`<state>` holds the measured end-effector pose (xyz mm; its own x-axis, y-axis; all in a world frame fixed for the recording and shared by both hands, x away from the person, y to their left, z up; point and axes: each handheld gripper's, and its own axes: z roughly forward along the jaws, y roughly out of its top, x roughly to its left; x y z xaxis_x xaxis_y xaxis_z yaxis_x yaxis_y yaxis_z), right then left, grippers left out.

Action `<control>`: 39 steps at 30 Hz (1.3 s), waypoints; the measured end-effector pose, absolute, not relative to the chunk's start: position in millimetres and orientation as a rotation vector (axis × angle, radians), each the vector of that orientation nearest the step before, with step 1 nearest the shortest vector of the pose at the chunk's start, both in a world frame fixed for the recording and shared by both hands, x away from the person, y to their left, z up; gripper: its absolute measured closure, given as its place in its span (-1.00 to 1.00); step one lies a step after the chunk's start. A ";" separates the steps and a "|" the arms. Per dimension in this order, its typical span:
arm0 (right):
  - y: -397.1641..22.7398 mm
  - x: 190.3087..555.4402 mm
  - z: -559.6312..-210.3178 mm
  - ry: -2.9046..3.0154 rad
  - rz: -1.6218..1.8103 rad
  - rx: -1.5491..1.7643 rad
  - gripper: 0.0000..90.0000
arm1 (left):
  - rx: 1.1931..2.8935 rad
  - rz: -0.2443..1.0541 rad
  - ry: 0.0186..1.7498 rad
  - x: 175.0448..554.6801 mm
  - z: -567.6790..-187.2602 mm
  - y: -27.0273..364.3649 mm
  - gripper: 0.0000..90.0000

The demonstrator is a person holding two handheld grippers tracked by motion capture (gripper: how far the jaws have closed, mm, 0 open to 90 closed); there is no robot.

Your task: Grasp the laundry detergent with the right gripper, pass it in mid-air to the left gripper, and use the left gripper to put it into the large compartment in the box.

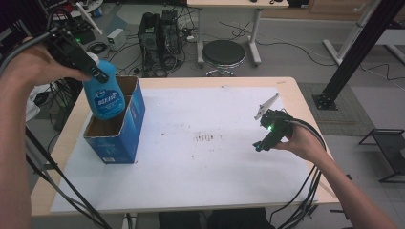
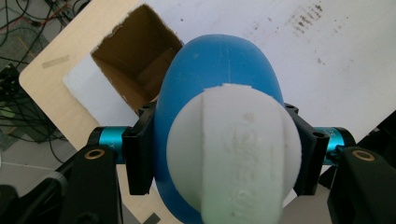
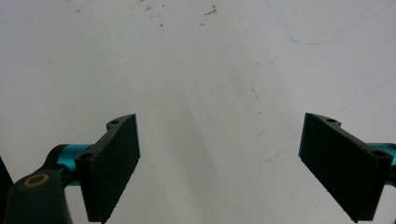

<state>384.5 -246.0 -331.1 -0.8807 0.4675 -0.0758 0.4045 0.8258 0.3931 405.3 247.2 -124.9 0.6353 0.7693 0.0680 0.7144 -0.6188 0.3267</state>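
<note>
The right gripper (image 1: 260, 144) lies nearest on the white sheet (image 1: 215, 167), well to the right of the blue cardboard box (image 1: 130, 129), in the person's right hand (image 1: 301, 140). Its jaws stand wide apart over bare sheet with nothing between them, as the right gripper view shows (image 3: 219, 168).

Farther back, the box stands upright at the sheet's left edge, its top open and its brown inside showing (image 2: 135, 60). What lies at its bottom cannot be told.

Right above the box's far end, the left gripper (image 1: 98, 71) clamps a blue detergent bottle (image 1: 104, 95) by its neck, just under the white cap (image 2: 233, 154). The bottle hangs upright, its lower end dipping past the box's rim into the opening. In the left gripper view the jaws press on both sides of the bottle (image 2: 219, 70), the open box beyond it.
</note>
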 end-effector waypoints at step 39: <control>-243.6 385.2 -341.5 2.867 0.509 0.677 -0.74 | 2.628 0.163 1.176 414.3 -252.9 256.0 -0.16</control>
